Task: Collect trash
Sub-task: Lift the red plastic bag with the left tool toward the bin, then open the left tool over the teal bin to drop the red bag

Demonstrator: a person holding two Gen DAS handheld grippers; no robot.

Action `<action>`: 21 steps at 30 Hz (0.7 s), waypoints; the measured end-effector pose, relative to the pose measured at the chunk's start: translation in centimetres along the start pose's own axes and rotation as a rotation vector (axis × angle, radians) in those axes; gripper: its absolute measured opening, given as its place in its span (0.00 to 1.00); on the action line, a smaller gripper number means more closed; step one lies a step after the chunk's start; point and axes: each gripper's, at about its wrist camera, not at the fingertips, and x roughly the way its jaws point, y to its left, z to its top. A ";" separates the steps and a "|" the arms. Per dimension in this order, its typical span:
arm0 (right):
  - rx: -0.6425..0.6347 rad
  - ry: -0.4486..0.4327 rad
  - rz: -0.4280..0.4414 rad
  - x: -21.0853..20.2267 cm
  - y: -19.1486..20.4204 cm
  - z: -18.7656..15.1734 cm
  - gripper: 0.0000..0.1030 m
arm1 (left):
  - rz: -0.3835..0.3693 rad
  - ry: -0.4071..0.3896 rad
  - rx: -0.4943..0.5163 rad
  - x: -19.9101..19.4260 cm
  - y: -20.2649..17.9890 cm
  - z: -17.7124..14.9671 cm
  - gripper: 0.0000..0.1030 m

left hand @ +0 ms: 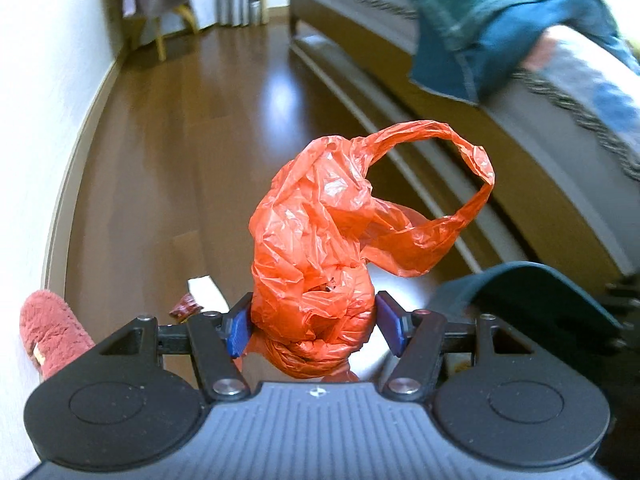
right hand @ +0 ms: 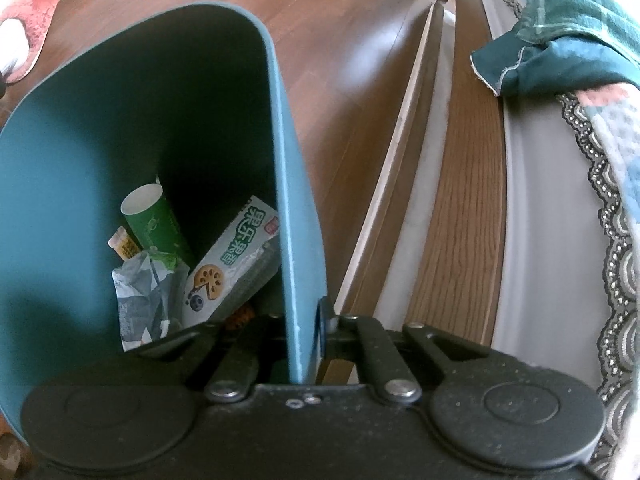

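Left hand-held gripper (left hand: 314, 326) is squeezing a crumpled orange plastic bag (left hand: 320, 248), held above the wood floor (left hand: 180, 140). Right hand-held gripper (right hand: 316, 320) is pinched tight on the teal trash bin (right hand: 100, 128) wall. That floppy handle loop could snag the rim, or the light bag could slip and miss.

floor (left hand: 168, 152): brown wood | on it: white paper scrap (left hand: 206, 292), chair (left hand: 168, 32)

The biscuit box (right hand: 230, 258) in the bin (right hand: 80, 128) bears green Chinese characters, seemingly 果乐果香; other print is illegible
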 end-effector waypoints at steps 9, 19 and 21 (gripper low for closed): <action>0.018 0.010 0.003 0.0 -0.4 0.0 0.05 | -0.111 0.021 0.039 -2.2 -4.6 -2.9 0.61; 0.030 0.013 0.013 0.3 -0.6 0.1 0.05 | -0.155 0.132 0.092 1.4 -9.5 -6.4 0.61; 0.031 0.014 0.015 0.3 -0.7 0.1 0.05 | -0.146 0.144 0.105 2.3 -10.1 -6.8 0.61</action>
